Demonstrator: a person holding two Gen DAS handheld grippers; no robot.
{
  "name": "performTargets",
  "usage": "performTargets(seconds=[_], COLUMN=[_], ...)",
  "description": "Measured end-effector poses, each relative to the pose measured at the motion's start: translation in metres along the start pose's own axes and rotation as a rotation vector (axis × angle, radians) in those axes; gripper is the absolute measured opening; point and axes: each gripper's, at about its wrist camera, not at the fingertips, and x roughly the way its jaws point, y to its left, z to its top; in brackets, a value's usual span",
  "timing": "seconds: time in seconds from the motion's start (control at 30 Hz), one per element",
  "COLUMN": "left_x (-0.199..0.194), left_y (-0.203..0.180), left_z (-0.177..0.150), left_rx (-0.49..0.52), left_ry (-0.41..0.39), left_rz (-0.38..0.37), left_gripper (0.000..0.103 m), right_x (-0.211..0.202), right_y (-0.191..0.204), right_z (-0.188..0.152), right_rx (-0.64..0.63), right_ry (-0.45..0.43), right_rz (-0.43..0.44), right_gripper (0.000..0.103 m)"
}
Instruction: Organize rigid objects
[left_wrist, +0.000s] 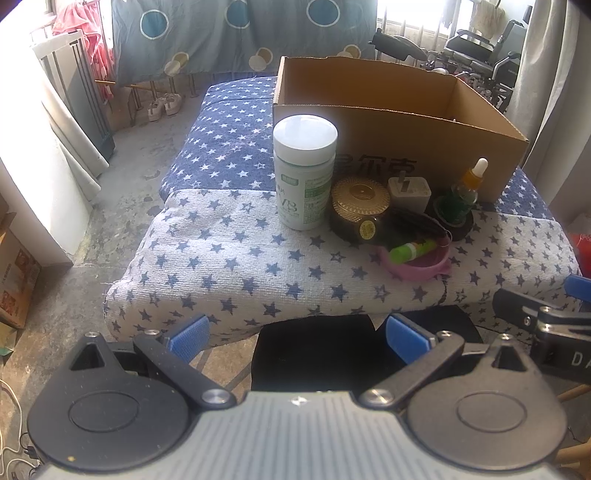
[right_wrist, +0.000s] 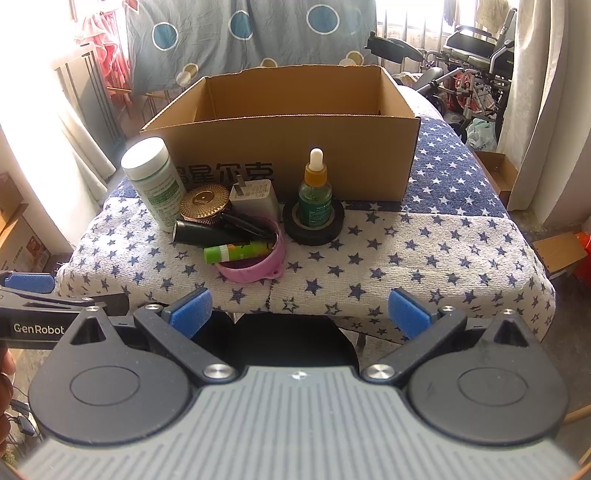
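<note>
An open cardboard box (left_wrist: 399, 147) (right_wrist: 291, 147) stands at the back of a star-patterned table (left_wrist: 236, 258) (right_wrist: 424, 258). In front of it stand a white vitamin bottle (left_wrist: 303, 173) (right_wrist: 155, 181), a gold-lidded jar (left_wrist: 360, 206) (right_wrist: 205, 203), a white charger (left_wrist: 409, 194) (right_wrist: 255, 197) and a green dropper bottle (left_wrist: 463, 192) (right_wrist: 315, 192) inside a black tape roll (right_wrist: 314, 225). A green tube (left_wrist: 412, 251) (right_wrist: 236, 253) lies across a pink ring (left_wrist: 421, 267) (right_wrist: 255, 267), next to a black tube (right_wrist: 207, 232). My left gripper (left_wrist: 297, 338) and right gripper (right_wrist: 299, 312) are open and empty, before the table's near edge.
A black stool or seat (left_wrist: 314, 350) (right_wrist: 291, 339) sits under the table's near edge. A hanging spotted sheet (left_wrist: 240, 33), a wheelchair (right_wrist: 476, 66) and cardboard boxes on the floor (left_wrist: 14, 280) (right_wrist: 498, 173) surround the table.
</note>
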Motion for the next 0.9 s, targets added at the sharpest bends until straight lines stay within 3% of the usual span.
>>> performTargets(seconds=[0.9], left_x=[0.0011], left_y=[0.0018], left_z=[-0.0011], left_rx=[0.001], left_ry=[0.006], left_rz=[0.006], left_gripper=[0.102], right_x=[0.0016], right_y=[0.0003], right_z=[-0.0013], right_rx=[0.0], right_ry=[0.003], right_rz=[-0.003], right_gripper=[0.102])
